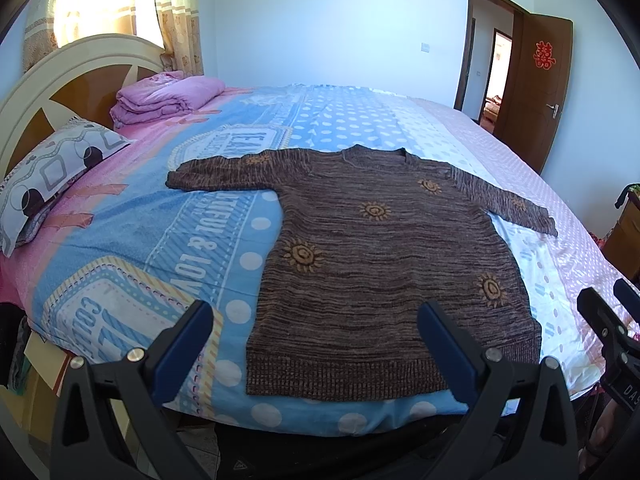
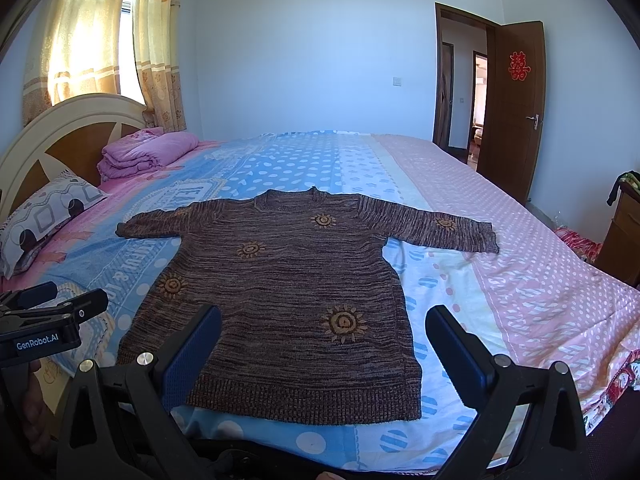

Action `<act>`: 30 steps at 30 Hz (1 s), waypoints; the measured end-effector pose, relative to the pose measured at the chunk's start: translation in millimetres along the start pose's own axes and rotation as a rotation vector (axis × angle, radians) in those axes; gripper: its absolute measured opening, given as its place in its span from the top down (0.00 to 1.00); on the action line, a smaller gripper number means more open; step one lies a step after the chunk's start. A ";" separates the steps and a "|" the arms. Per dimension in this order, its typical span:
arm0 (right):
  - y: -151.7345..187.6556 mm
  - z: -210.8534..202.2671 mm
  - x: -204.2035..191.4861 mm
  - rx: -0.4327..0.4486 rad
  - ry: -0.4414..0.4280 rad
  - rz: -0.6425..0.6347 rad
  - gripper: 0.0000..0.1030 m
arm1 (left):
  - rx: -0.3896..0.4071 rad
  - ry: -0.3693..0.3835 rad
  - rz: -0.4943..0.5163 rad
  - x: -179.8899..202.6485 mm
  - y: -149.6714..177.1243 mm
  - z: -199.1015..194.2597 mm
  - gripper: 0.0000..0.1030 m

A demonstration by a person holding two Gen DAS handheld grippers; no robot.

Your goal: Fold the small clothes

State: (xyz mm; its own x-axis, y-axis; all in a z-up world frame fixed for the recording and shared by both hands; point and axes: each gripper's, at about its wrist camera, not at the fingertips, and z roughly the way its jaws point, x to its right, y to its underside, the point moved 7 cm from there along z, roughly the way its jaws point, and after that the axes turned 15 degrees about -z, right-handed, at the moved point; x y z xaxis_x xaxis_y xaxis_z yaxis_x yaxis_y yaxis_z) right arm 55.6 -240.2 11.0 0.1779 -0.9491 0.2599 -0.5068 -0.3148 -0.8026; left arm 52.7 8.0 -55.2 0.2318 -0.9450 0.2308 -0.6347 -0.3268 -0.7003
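Note:
A brown knit sweater (image 1: 384,256) with orange sun patterns lies flat and face up on the bed, sleeves spread to both sides, hem toward me; it also shows in the right wrist view (image 2: 288,304). My left gripper (image 1: 316,320) is open and empty, held above the hem's left part. My right gripper (image 2: 324,324) is open and empty, held above the hem's right part. The right gripper shows at the right edge of the left wrist view (image 1: 612,312), and the left gripper at the left edge of the right wrist view (image 2: 52,304).
The bed sheet (image 1: 168,240) is blue, pink and white with dots. A folded pink blanket (image 1: 168,96) and a patterned pillow (image 1: 52,176) lie by the headboard (image 1: 60,76). A wooden cabinet (image 2: 624,232) stands on the right, an open door (image 2: 516,108) behind.

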 end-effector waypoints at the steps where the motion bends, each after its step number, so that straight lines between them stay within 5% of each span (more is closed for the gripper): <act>1: 0.6 0.9 -0.3 -0.002 -0.003 -0.001 0.01 | -0.003 0.000 -0.002 -0.1 -0.2 1.1 0.00; 17: 9.1 41.5 21.9 -0.075 -0.066 0.026 0.01 | -0.049 -0.019 0.042 -8.5 -15.8 32.5 0.00; 30: 23.7 110.8 98.1 -0.169 -0.008 0.127 0.01 | -0.013 -0.163 0.120 -28.5 -53.4 92.4 0.00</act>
State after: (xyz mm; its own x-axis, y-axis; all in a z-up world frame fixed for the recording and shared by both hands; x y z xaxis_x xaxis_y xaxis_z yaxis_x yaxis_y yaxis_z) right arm 154.5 -339.6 -42.1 0.1099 -0.9813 0.1579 -0.6599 -0.1908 -0.7267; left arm 148.1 53.8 -86.8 0.2699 -0.9623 0.0333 -0.6741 -0.2135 -0.7071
